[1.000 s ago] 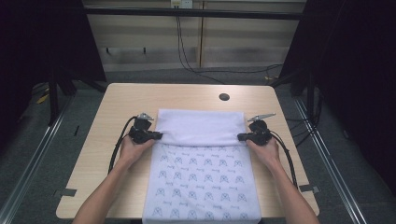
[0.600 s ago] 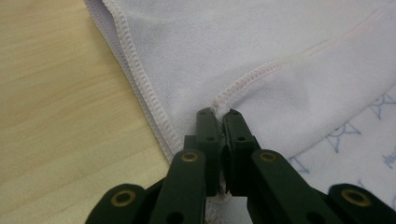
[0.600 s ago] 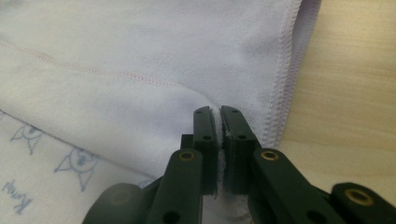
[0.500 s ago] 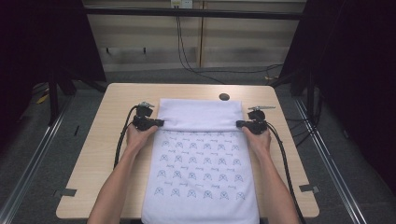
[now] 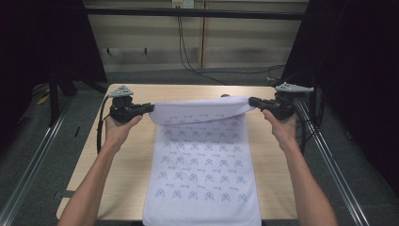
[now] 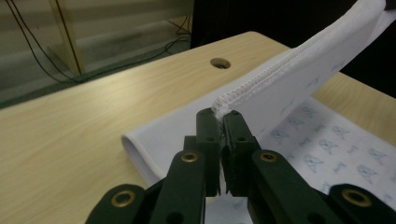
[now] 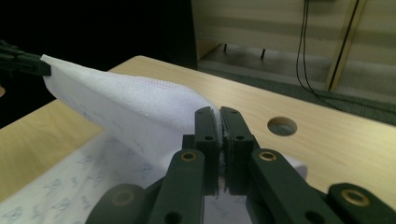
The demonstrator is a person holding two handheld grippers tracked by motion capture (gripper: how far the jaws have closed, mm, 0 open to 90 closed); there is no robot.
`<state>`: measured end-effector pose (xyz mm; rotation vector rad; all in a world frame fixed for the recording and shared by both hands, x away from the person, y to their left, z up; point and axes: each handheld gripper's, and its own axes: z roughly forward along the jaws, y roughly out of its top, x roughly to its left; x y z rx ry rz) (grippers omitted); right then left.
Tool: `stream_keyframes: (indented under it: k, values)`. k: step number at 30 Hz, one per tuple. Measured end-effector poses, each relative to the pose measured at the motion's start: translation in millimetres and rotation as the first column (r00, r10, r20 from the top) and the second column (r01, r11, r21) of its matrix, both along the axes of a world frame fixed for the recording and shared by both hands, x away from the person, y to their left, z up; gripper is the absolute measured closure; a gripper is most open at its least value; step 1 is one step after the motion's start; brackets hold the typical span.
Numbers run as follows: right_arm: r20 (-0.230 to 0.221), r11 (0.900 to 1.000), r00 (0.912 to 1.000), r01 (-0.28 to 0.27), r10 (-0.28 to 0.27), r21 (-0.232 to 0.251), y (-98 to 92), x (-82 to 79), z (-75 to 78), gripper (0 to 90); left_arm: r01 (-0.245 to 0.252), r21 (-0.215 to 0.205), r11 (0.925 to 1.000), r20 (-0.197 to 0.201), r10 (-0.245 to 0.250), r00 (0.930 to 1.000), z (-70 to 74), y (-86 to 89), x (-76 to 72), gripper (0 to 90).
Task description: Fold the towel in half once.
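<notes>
Across the pale wooden desk [image 5: 122, 160] lies a white printed cloth [image 5: 202, 179], its far edge lifted clear because the left hand-held gripper [image 5: 146, 108] and right hand-held gripper [image 5: 256, 101] each pinch a corner tight (probably to fold it forward evenly).

Bare table [image 5: 127, 155] is left open on both sides of the printed towel [image 5: 202, 179], whose lifted hem, stretched taut, bars the way across the far half.
</notes>
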<state>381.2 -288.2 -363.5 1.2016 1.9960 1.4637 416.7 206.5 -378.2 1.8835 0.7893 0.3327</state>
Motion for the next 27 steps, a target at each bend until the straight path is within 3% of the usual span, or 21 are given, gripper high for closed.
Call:
stream_keyframes:
  k: [3, 11, 13, 15, 18, 21, 24, 26, 27]
  values:
    - [0.042, 1.000, 0.9990, -0.015, 0.015, -0.006, 0.1, -18.7, 21.2, 86.8, 0.013, 0.017, 0.9998, 0.045, -0.014, 0.9989, 16.3, 1.0, -19.7, 86.9]
    - [0.131, 0.993, 0.9860, -0.095, 0.103, -0.073, 8.5, -74.4, 62.9, 86.8, 0.019, -0.037, 0.9991, 0.170, -0.013, 0.9854, 67.1, 13.6, -55.6, 87.0]
    - [0.143, 0.991, 0.9817, -0.117, 0.126, -0.072, 10.0, -90.4, 69.1, 86.8, 0.039, -0.063, 0.9973, 0.179, -0.027, 0.9836, 74.8, 14.5, -63.8, 87.0]
    - [0.147, 0.988, 0.9784, -0.135, 0.145, -0.076, 11.1, -107.5, 69.9, 86.8, 0.056, -0.062, 0.9965, 0.181, -0.044, 0.9825, 76.0, 14.8, -74.3, 87.0]
    - [0.095, 0.983, 0.9801, -0.167, 0.174, -0.076, 11.7, -133.2, 52.6, 86.7, 0.098, -0.052, 0.9938, 0.168, -0.088, 0.9819, 62.1, 17.9, -93.1, 86.9]
    - [0.029, 0.976, 0.9810, -0.188, 0.192, -0.109, 12.0, -150.9, 28.1, 86.7, 0.135, -0.035, 0.9902, 0.106, -0.131, 0.9857, 34.4, 20.2, -112.6, 87.0]
    - [-0.022, 0.974, 0.9799, -0.199, 0.198, -0.108, 9.1, -168.2, -1.7, 86.6, 0.185, -0.047, 0.9816, 0.038, -0.183, 0.9823, 3.7, 24.2, -135.2, 86.9]
    - [-0.068, 0.973, 0.9742, -0.220, 0.215, -0.074, 7.0, -178.6, -23.7, 86.4, 0.208, -0.048, 0.9770, -0.011, -0.209, 0.9779, -16.0, 27.1, -149.3, 86.8]
    - [-0.088, 0.969, 0.9702, -0.233, 0.226, -0.084, 7.2, -183.9, -34.1, 86.3, 0.223, -0.048, 0.9736, -0.040, -0.225, 0.9736, -27.2, 28.6, -158.3, 86.8]
